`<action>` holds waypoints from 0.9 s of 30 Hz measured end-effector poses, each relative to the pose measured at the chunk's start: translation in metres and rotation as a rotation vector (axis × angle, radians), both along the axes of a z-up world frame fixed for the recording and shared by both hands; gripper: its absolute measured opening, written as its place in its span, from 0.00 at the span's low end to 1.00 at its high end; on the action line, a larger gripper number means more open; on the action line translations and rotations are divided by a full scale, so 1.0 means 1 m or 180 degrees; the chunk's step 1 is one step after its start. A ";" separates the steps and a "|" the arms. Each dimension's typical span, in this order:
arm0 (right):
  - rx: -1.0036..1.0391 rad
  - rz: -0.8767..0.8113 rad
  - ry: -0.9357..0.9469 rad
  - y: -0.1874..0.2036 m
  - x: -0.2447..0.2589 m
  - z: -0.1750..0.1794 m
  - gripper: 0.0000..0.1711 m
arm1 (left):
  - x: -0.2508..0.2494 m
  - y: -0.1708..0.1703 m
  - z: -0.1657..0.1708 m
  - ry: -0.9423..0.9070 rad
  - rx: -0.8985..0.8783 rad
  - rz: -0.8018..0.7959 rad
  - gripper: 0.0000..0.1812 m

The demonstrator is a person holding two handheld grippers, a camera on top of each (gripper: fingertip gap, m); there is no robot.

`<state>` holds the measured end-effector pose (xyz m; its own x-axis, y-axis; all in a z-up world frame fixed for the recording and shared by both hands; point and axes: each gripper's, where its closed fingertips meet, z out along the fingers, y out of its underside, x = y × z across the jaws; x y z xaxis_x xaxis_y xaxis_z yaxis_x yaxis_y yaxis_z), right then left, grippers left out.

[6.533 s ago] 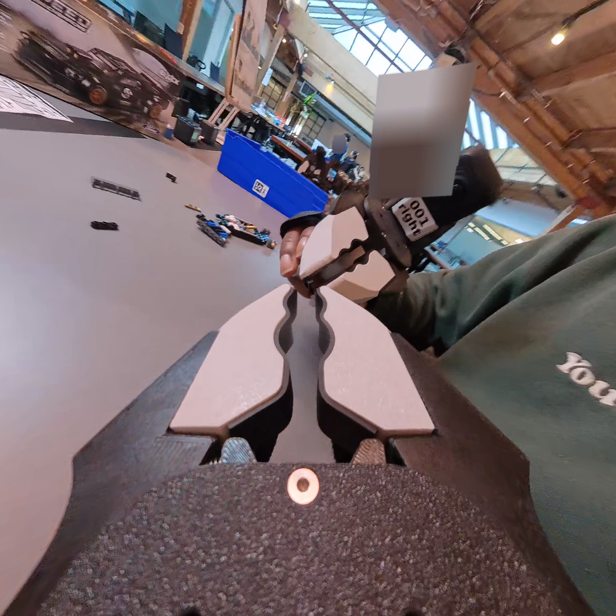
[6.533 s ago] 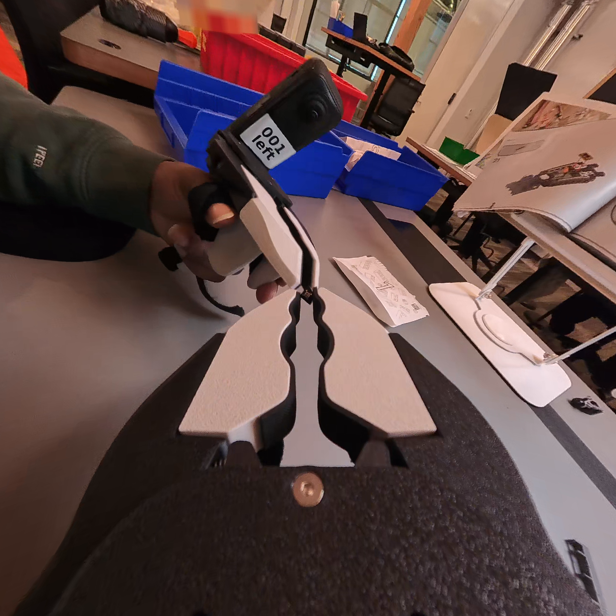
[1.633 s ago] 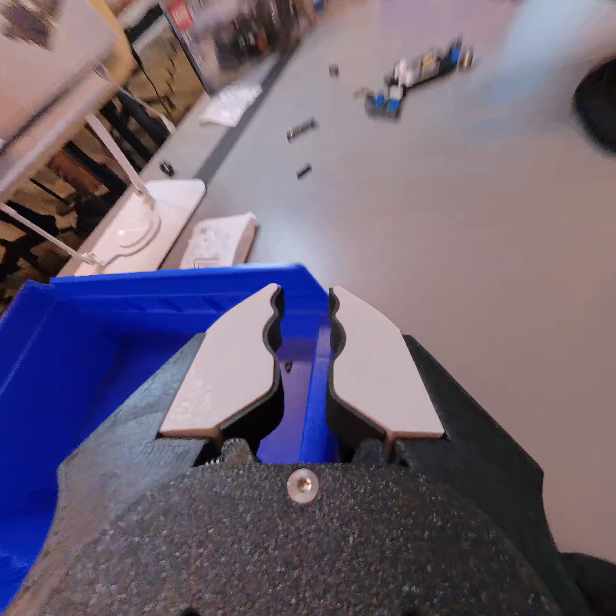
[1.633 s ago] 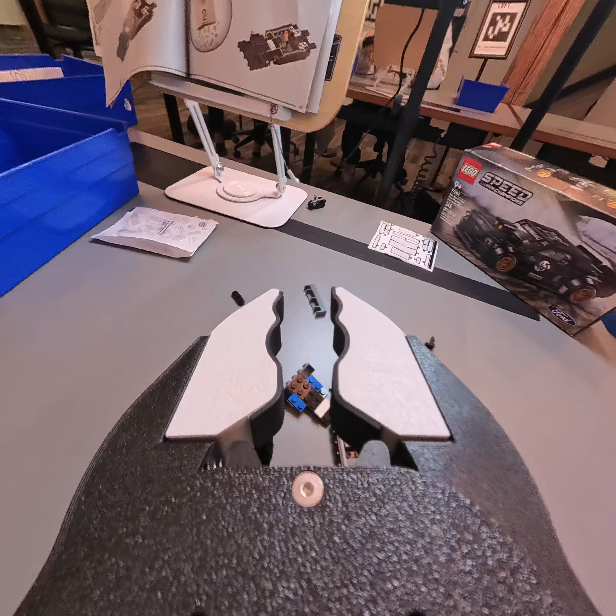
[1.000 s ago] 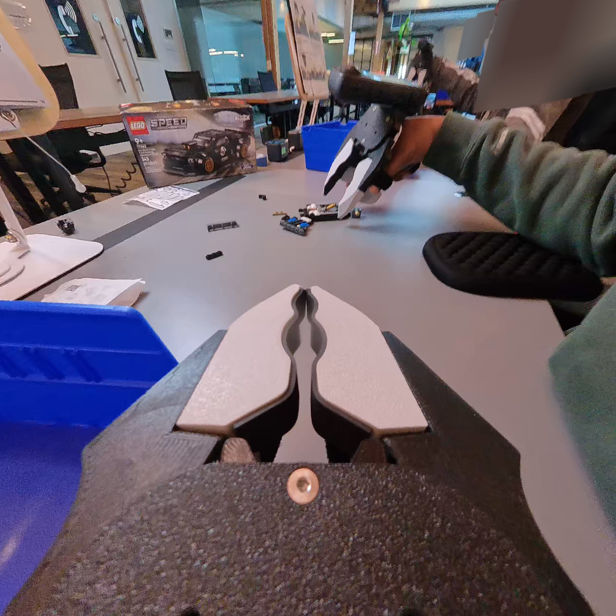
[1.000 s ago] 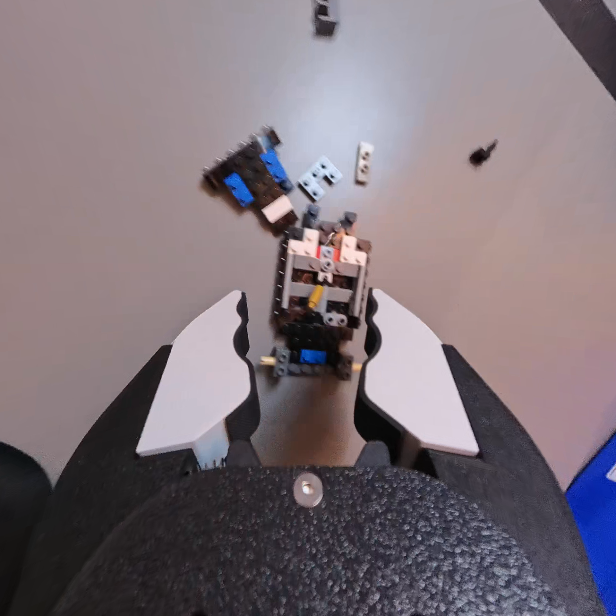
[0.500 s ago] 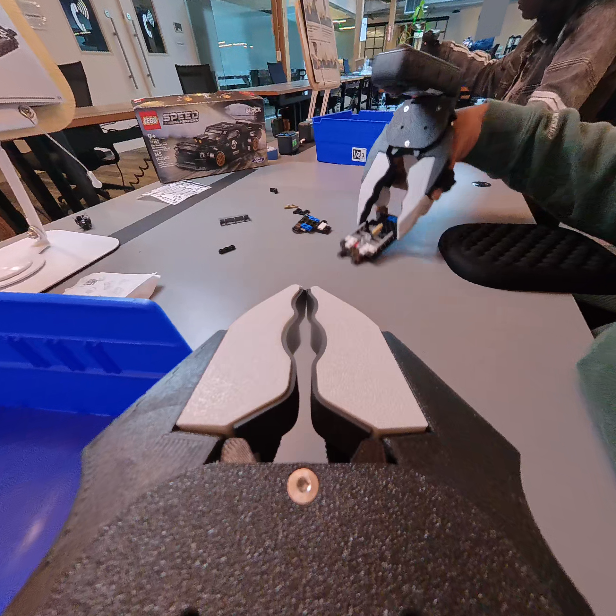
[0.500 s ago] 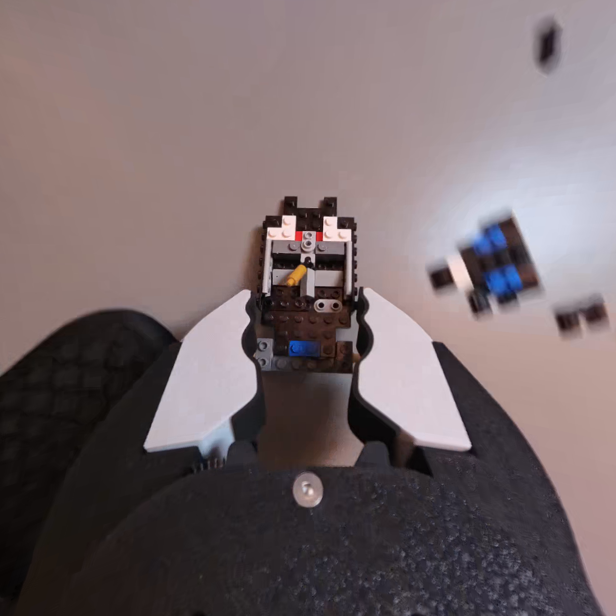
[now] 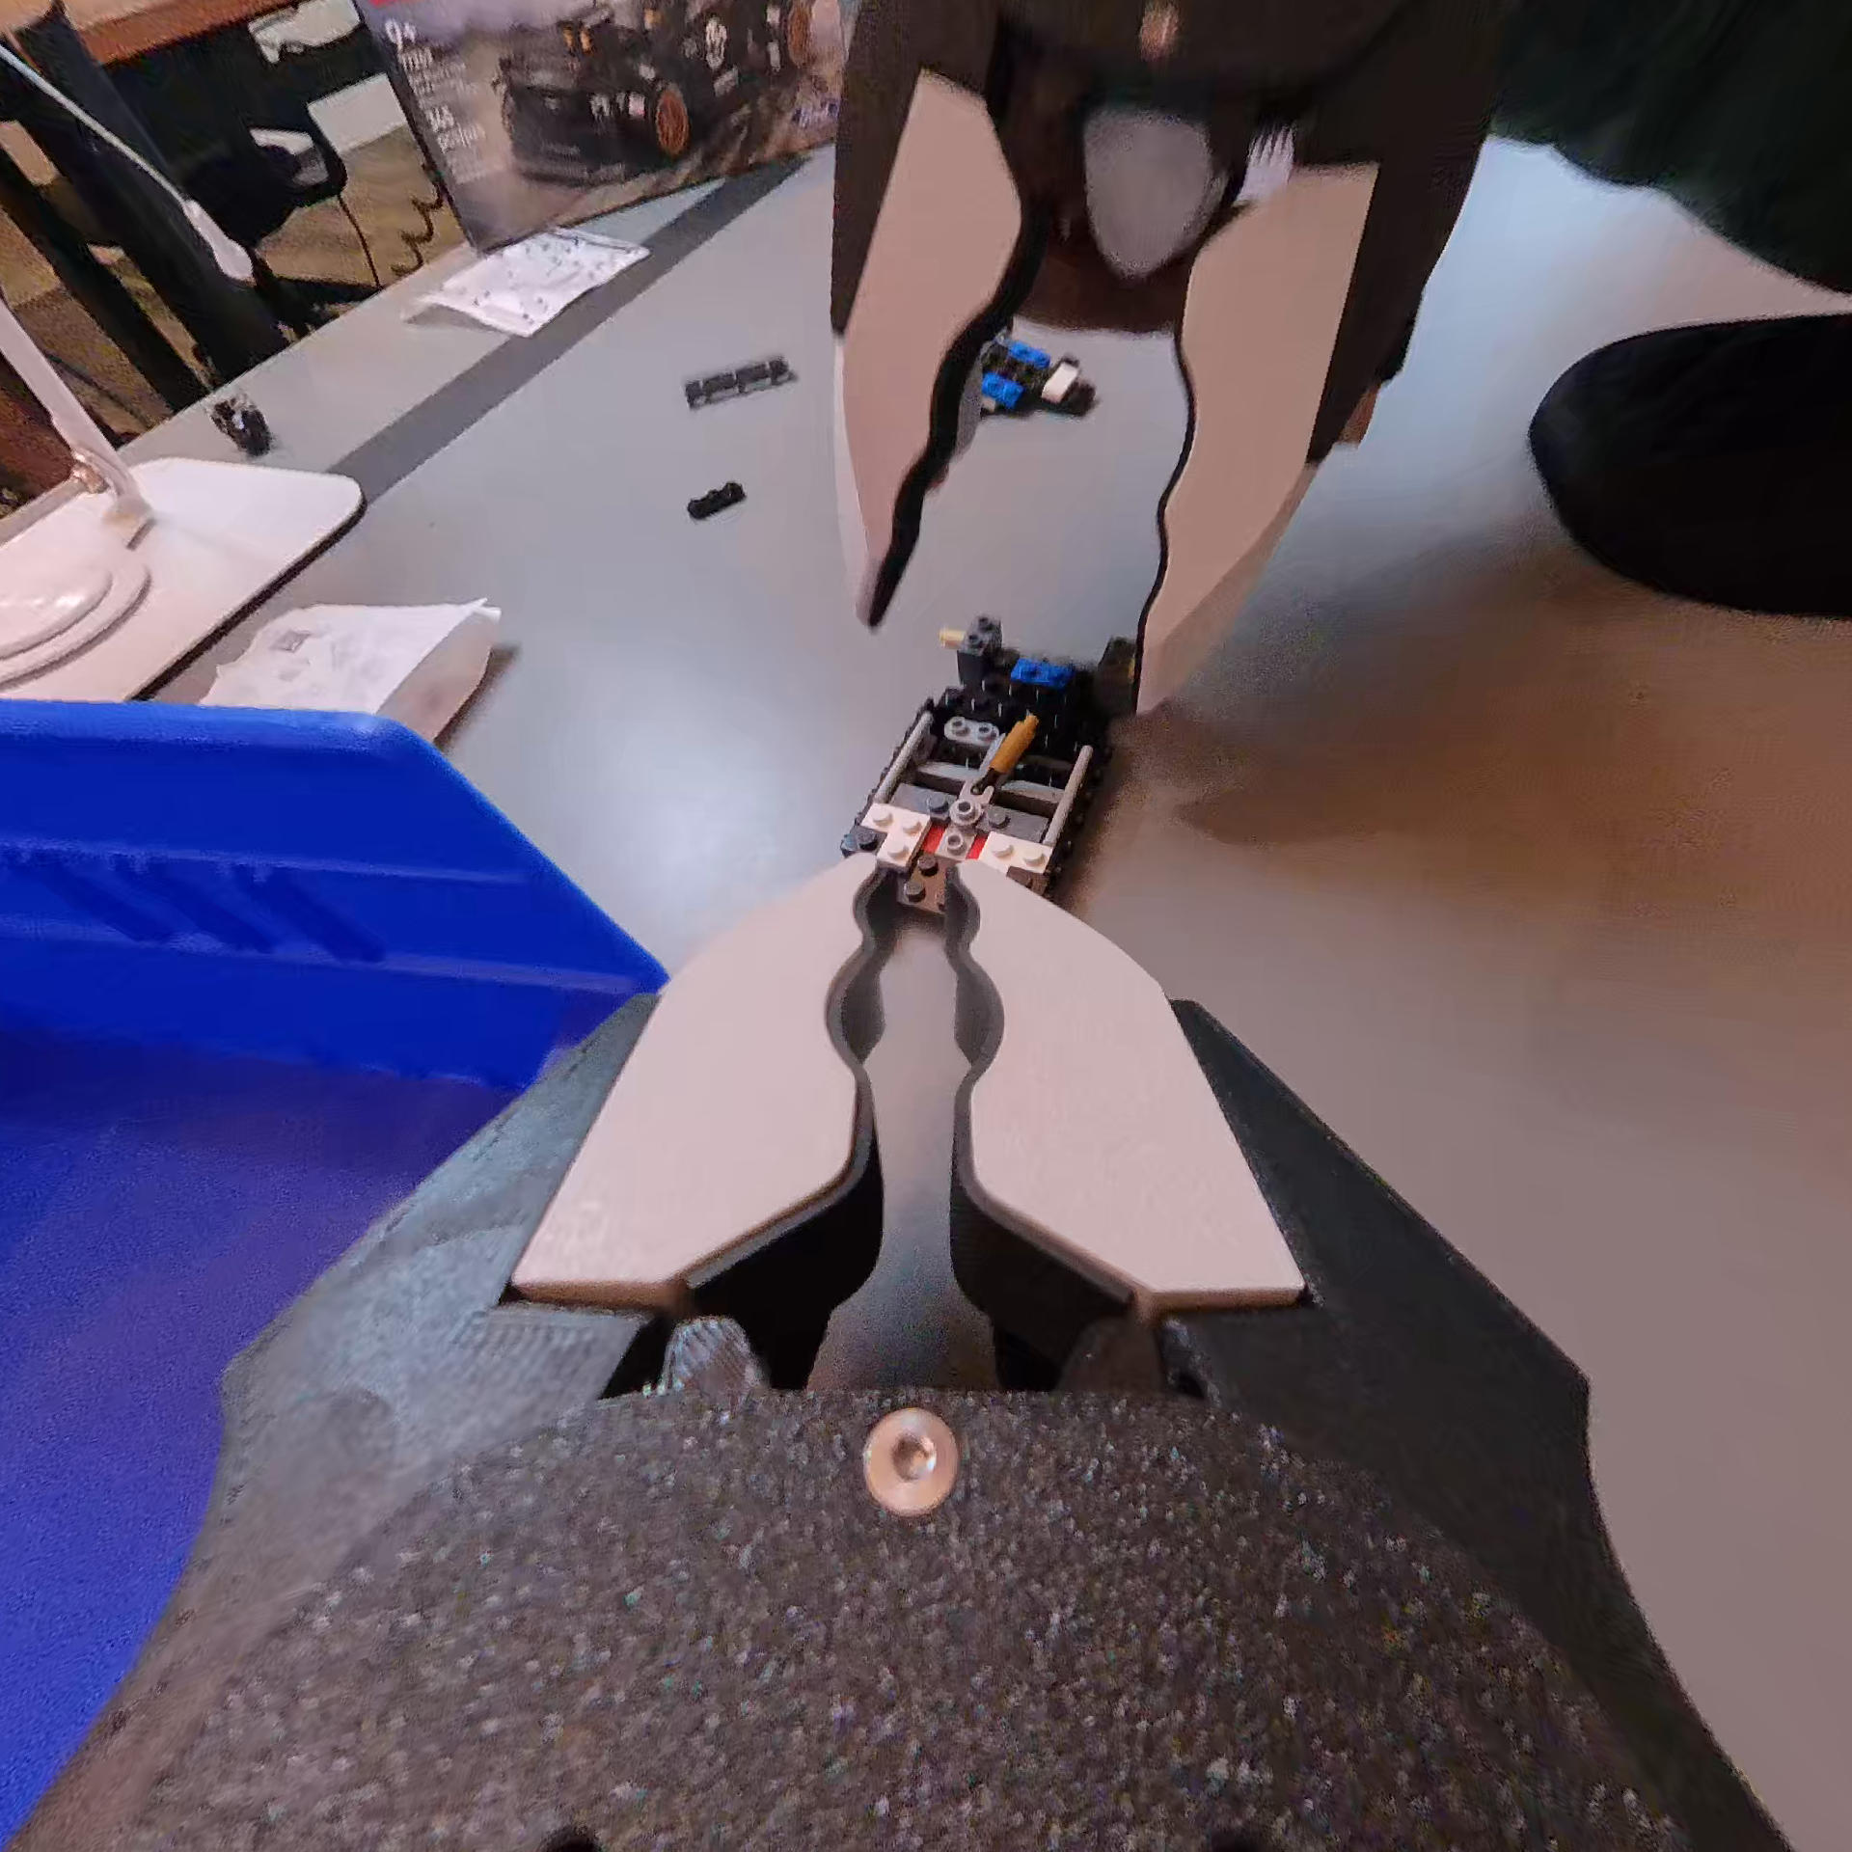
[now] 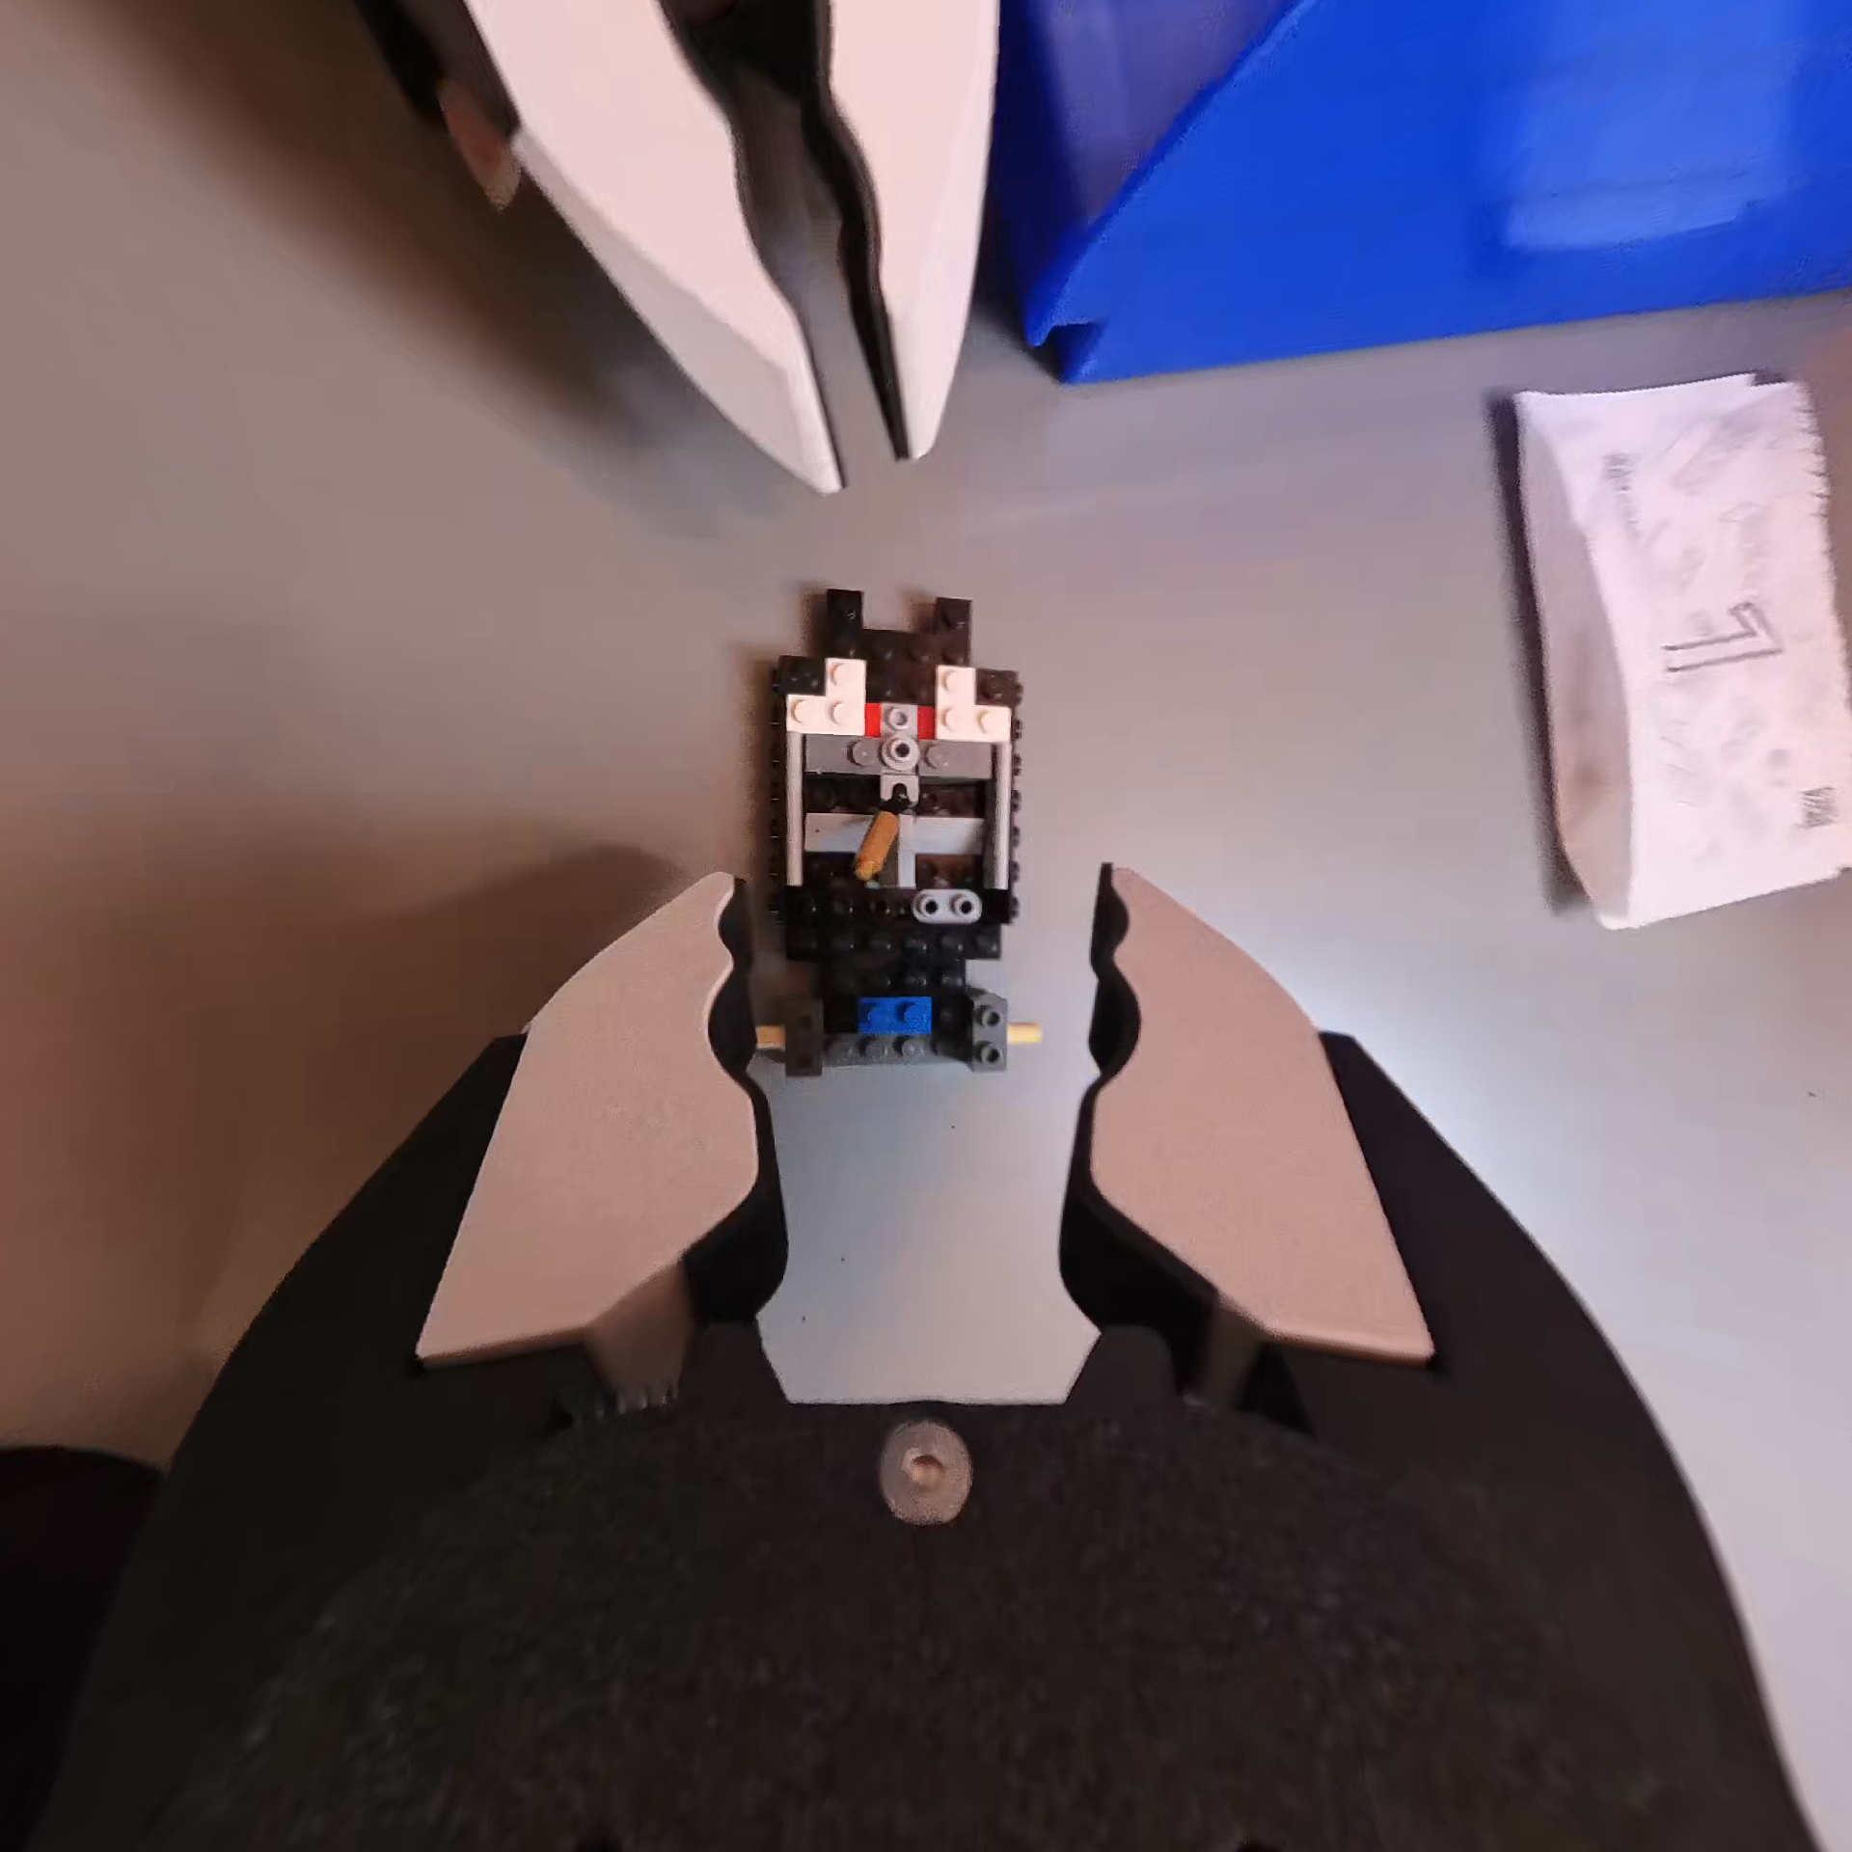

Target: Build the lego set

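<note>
A small brick car chassis (image 9: pixel 987 772), black with white, grey, red and blue parts and a tan pin, lies flat on the grey table (image 9: pixel 1453 1002). It also shows in the right wrist view (image 10: pixel 897 822). My right gripper (image 10: pixel 917 882) is open and straddles the chassis's axle end. One finger is close beside the chassis and the other stands clear of it. From the left wrist view it (image 9: pixel 1007 656) hangs over the far end. My left gripper (image 9: pixel 912 882) is all but shut, with its tips just short of the near end. I see nothing clearly between them. It points down at the chassis in the right wrist view (image 10: pixel 867 466).
A blue bin (image 9: pixel 251 902) stands close on my left and shows in the right wrist view (image 10: pixel 1403 150). A paper packet (image 9: pixel 351 651) lies beyond it. A white stand base (image 9: pixel 150 541), a printed box (image 9: pixel 601 110), a small blue-black sub-build (image 9: pixel 1027 376), loose black pieces (image 9: pixel 737 386) and a black padded rest (image 9: pixel 1704 471) are around. My hands' fingertips stand some 7 cm from each other. The white stand base (image 9: pixel 150 541) lies around 35 cm away from my right fingertips.
My right gripper carried the chassis across, set it down in front of my left gripper and let go, jaws now wide. My left gripper dipped toward the chassis's near end.
</note>
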<state>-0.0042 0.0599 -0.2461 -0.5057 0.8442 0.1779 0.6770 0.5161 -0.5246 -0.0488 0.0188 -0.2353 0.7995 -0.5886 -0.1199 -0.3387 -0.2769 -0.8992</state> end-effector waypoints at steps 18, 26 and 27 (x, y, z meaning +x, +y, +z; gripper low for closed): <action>-0.0374 -0.2161 0.1051 0.124 0.102 0.027 0.19 | -0.011 0.005 -0.008 0.0198 -0.0050 0.0203 0.09; -0.0197 -0.3534 0.1197 0.215 0.190 0.024 0.04 | -0.008 0.003 0.000 0.0197 0.0117 0.0121 0.02; -0.0245 -0.3596 0.1171 0.221 0.192 0.019 0.06 | -0.007 0.003 0.000 0.0208 0.0116 0.0115 0.02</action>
<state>0.1878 0.2809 -0.2274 0.6022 0.7937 0.0862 0.5306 -0.3172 -0.7860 -0.0561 0.0215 -0.2356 0.8099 -0.5539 -0.1932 -0.3873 -0.2575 -0.8853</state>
